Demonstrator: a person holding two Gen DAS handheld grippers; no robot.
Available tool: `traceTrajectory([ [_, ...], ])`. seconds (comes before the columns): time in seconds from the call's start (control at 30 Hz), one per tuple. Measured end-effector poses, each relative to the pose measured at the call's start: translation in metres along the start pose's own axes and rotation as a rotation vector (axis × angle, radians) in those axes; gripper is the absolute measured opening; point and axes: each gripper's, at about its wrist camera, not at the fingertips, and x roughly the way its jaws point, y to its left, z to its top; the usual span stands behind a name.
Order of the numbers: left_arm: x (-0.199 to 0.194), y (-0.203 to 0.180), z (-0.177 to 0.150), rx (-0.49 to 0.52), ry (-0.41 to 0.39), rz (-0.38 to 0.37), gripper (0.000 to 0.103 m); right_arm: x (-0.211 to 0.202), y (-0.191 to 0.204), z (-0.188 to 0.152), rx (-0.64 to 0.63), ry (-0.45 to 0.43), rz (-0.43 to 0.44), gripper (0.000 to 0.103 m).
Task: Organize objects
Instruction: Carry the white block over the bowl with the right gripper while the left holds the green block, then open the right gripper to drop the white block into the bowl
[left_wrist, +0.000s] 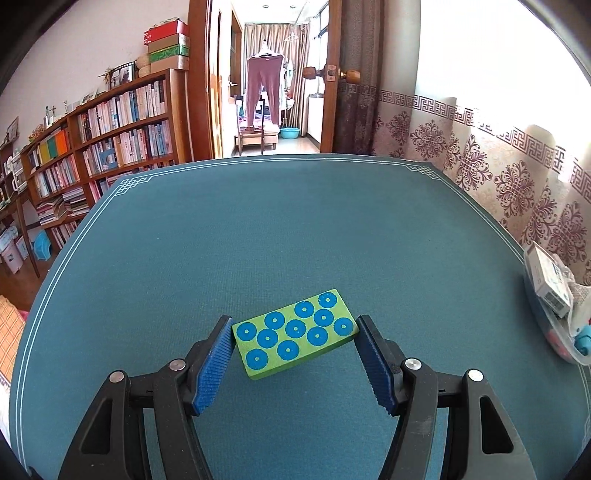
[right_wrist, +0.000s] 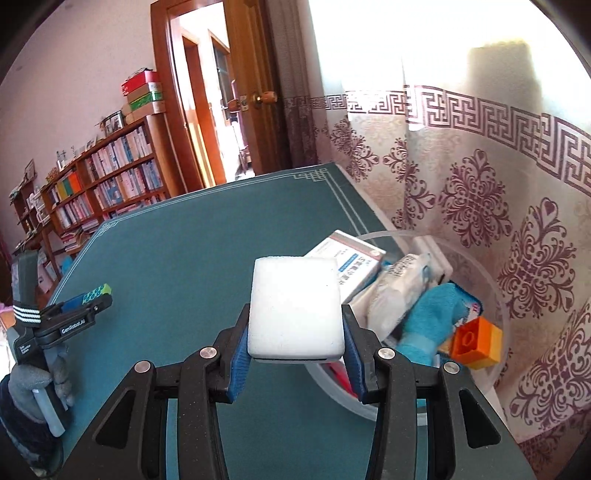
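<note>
A green block (left_wrist: 295, 334) studded with blue discs sits slantwise between the blue pads of my left gripper (left_wrist: 295, 325), which is shut on its two end corners just above the teal table mat (left_wrist: 258, 229). The right wrist view shows that same left gripper (right_wrist: 99, 295) at the far left, held by a gloved hand (right_wrist: 26, 384). My right gripper (right_wrist: 295, 312) is shut on a white rectangular block (right_wrist: 293, 295), held above the mat beside a clear plastic bin (right_wrist: 369, 410).
The bin holds a white medicine box (right_wrist: 351, 258), a white packet (right_wrist: 399, 291), a blue glove-like cloth (right_wrist: 432, 321) and an orange brick (right_wrist: 480, 341). It stands at the table's right edge (left_wrist: 554, 332), against a patterned curtain (right_wrist: 498, 206). Bookshelves (left_wrist: 110, 125) and a doorway lie beyond.
</note>
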Motion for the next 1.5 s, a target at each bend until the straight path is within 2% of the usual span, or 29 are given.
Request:
traceTrajectory([
  [0.3,-0.017,-0.044,0.004,0.045,-0.007,-0.110,0.069,0.001,-0.055,0.018,0.058,-0.034,-0.111,0.045],
  [0.67,-0.030,-0.096,0.007,0.107,-0.015,-0.186,0.069,0.035,-0.092,0.034,0.068,-0.023,-0.151,0.045],
  [0.9,-0.033,-0.125,0.008,0.140,-0.011,-0.226,0.069,0.057,-0.108,0.036,0.074,0.013,-0.142,0.047],
  [0.97,-0.034,-0.132,0.008,0.147,-0.009,-0.238,0.069,0.057,-0.111,0.035,0.084,0.007,-0.132,0.055],
  [1.03,-0.036,-0.138,0.008,0.156,-0.010,-0.248,0.069,0.056,-0.113,0.034,0.090,0.000,-0.127,0.060],
  [1.5,-0.048,-0.179,0.003,0.210,-0.003,-0.326,0.069,0.022,-0.108,0.014,0.056,-0.041,-0.088,0.060],
])
